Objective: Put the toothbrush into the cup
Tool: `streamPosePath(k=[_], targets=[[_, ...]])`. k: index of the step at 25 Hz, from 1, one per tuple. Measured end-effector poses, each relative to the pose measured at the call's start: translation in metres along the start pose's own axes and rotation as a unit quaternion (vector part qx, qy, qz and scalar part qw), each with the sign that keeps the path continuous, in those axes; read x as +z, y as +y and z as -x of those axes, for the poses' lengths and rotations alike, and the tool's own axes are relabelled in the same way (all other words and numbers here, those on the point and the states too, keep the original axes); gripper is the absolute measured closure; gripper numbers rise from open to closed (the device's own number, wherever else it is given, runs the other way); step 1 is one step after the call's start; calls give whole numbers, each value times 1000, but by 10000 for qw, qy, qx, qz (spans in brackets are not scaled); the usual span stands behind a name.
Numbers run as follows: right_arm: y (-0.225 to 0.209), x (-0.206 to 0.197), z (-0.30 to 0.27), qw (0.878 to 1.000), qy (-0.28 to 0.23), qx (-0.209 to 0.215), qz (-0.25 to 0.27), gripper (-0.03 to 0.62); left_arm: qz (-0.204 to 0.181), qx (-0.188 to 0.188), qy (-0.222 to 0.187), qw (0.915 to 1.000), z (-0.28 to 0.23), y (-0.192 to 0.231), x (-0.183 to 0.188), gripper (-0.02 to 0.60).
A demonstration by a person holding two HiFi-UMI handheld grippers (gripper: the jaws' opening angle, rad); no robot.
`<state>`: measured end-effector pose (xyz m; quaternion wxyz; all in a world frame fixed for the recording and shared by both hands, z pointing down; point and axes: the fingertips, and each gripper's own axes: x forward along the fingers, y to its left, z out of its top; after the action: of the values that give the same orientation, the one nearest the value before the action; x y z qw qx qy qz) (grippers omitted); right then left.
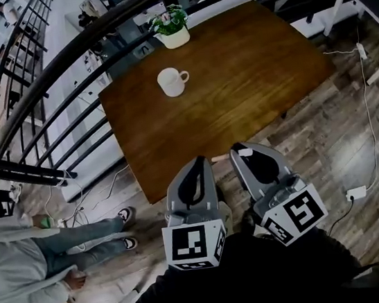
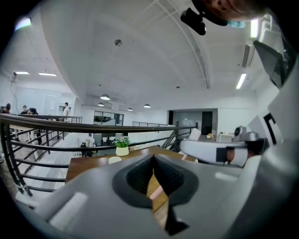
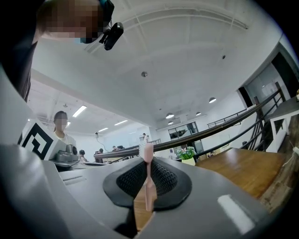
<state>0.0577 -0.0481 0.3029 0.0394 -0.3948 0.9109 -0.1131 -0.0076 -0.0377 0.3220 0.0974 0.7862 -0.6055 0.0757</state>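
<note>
A white cup (image 1: 173,82) with its handle to the right stands on the brown wooden table (image 1: 249,76), also seen small in the left gripper view as the cup (image 2: 114,159). My right gripper (image 1: 244,152) is shut on a pink toothbrush (image 3: 148,184), which stands upright between the pads with its bristles on top. My left gripper (image 1: 202,159) hovers beside it at the table's near edge, jaws together. A pink piece (image 2: 159,192) shows through their slit, and I cannot tell whether it is gripped. Both grippers are well short of the cup.
A small potted plant (image 1: 172,29) sits at the table's far edge behind the cup. A black metal railing (image 1: 59,67) curves along the left of the table. A person (image 1: 22,258) stands on the floor at the lower left. Cables (image 1: 369,122) lie on the floor at the right.
</note>
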Motion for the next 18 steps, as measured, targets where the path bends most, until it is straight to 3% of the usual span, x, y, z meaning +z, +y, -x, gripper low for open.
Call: streamPosePath(k=[6,18], targets=[[-9,-1,-59,9997,122,43,201,569,124,15,-112,9999,-40,45,11,572],[-1,37,-162,9976,-57,171,674,569,211,71,-669,9975,-87,128,65,572]])
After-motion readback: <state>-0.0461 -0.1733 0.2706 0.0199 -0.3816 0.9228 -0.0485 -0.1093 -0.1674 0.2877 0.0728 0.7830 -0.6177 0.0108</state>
